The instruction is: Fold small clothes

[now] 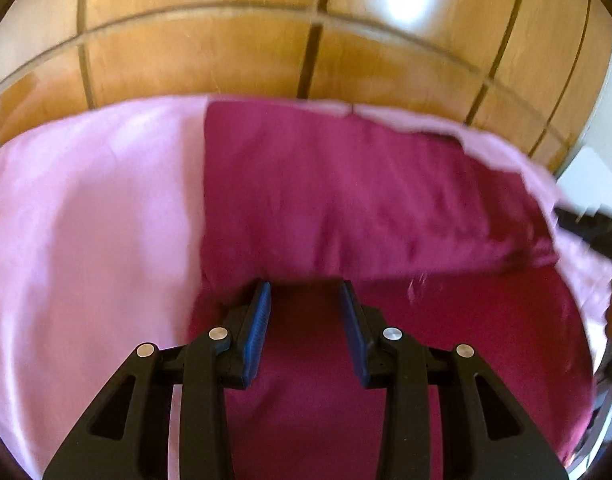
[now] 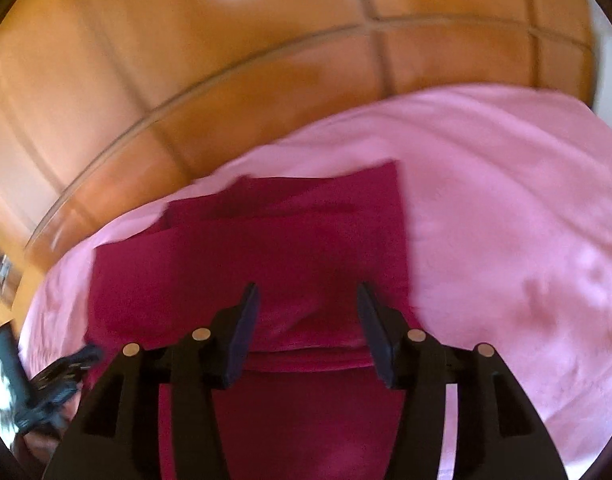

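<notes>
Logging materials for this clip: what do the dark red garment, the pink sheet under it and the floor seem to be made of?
Dark red garment: soft matte knit or woven cloth, probably cotton; it creases and folds limply. Pink sheet: thin smooth fabric with a faint sheen, possibly satin-like. Floor: glossy orange-brown tiles, likely glazed ceramic, with grout lines and bright reflections.

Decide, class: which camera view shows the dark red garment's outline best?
The right wrist view: the dark red garment appears with its far edge and both side edges against the pink sheet. The left wrist view is closer, so the garment fills the frame and its near part runs under the left gripper.
</notes>
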`<control>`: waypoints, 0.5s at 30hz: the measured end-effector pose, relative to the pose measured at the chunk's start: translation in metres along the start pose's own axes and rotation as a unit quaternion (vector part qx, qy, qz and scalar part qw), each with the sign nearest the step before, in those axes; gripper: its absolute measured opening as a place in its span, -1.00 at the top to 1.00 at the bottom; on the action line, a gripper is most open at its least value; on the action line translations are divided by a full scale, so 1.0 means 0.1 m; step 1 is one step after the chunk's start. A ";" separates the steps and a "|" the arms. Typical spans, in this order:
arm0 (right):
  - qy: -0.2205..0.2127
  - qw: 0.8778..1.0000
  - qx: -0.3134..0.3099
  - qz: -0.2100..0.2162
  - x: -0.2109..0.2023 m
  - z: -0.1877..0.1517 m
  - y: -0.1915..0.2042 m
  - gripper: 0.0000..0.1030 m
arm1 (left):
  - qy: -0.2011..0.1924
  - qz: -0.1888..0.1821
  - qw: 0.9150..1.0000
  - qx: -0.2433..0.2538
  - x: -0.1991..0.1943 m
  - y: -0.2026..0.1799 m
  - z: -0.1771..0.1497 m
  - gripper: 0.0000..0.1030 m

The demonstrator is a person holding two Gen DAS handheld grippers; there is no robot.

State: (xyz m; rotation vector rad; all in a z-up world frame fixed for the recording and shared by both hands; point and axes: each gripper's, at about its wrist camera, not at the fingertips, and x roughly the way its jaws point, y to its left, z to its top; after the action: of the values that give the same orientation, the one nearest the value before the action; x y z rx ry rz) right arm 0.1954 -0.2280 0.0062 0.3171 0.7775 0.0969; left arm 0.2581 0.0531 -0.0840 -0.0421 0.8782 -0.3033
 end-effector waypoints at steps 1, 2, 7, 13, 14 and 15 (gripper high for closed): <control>0.007 1.000 -0.023 0.004 0.05 -0.03 0.13 0.01 | -0.001 0.000 1.000 -0.005 0.02 0.01 -0.03 0.33; 0.013 0.999 -0.038 0.004 0.10 -0.05 0.21 0.01 | -0.003 -0.001 1.000 -0.008 0.02 0.03 -0.04 0.32; 0.049 0.992 -0.109 -0.039 0.48 -0.45 0.29 0.03 | -0.001 -0.001 1.000 -0.007 -0.05 0.01 -0.07 0.32; 0.032 0.993 -0.106 -0.028 0.43 -0.53 0.24 -0.01 | -0.062 -0.056 0.995 -0.050 -0.55 0.09 -0.02 0.32; 0.034 0.993 -0.107 -0.030 0.43 -0.53 0.24 -0.02 | -0.073 -0.056 0.994 -0.052 -0.59 0.07 0.05 0.32; 0.035 0.993 -0.108 -0.031 0.43 -0.53 0.24 -0.02 | -0.078 -0.046 0.995 -0.046 -0.59 0.03 0.15 0.32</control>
State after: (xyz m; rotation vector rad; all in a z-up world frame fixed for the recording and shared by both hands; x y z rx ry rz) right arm 0.1897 -0.1831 -0.0505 0.0841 0.8371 0.1323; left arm 0.2348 0.0714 -0.0311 -0.1903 0.7354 -0.3413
